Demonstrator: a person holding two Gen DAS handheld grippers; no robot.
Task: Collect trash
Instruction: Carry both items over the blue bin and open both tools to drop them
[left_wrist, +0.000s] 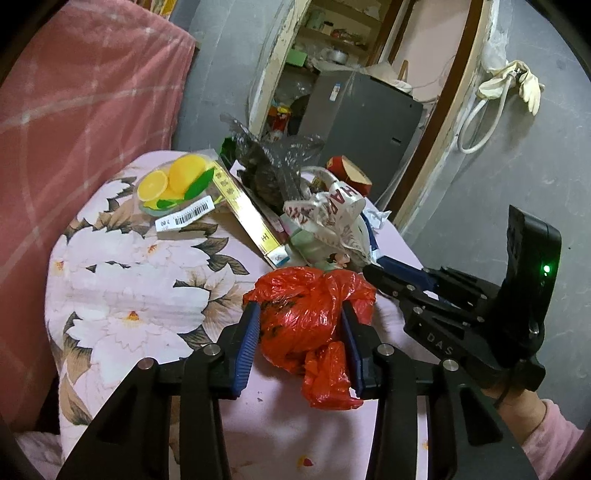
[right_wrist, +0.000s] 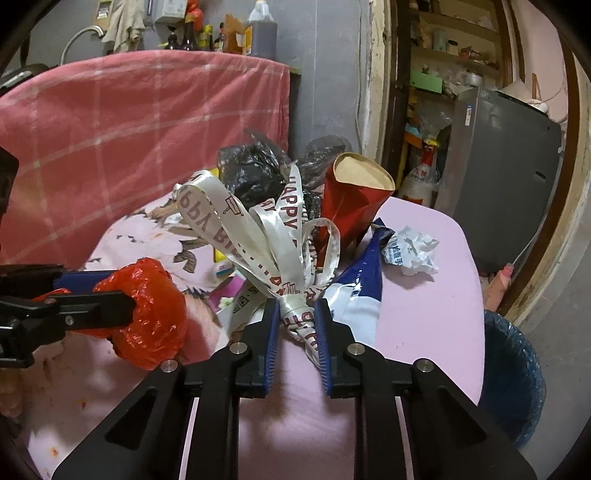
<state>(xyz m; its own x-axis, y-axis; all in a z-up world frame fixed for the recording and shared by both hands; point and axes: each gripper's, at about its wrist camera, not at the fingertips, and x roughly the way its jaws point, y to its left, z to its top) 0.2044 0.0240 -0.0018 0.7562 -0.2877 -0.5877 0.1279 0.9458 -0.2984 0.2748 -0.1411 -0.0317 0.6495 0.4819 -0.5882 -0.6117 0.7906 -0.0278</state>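
Observation:
A crumpled red plastic bag (left_wrist: 306, 314) lies on the pink flowered tablecloth (left_wrist: 147, 280), and my left gripper (left_wrist: 299, 321) is shut on it, a blue pad pressing each side. The right wrist view shows the same grip from the side: left gripper (right_wrist: 122, 287), red plastic bag (right_wrist: 155, 314). My right gripper (right_wrist: 296, 310) is shut on the knot of a white "HAPPY BIRTHDAY" ribbon (right_wrist: 266, 225), whose loops stand up in front of it. In the left wrist view the right gripper (left_wrist: 373, 268) reaches in from the right to the white ribbon (left_wrist: 332, 210).
Behind the ribbon lie a black plastic bag (right_wrist: 251, 173), a red paper cone (right_wrist: 351, 199), a crumpled white paper (right_wrist: 410, 251) and a blue-white wrapper (right_wrist: 362, 291). A lemon-slice pack (left_wrist: 173, 184) and a yellow box (left_wrist: 247, 210) lie far left. A blue-lined bin (right_wrist: 513, 376) stands beside the table's right edge.

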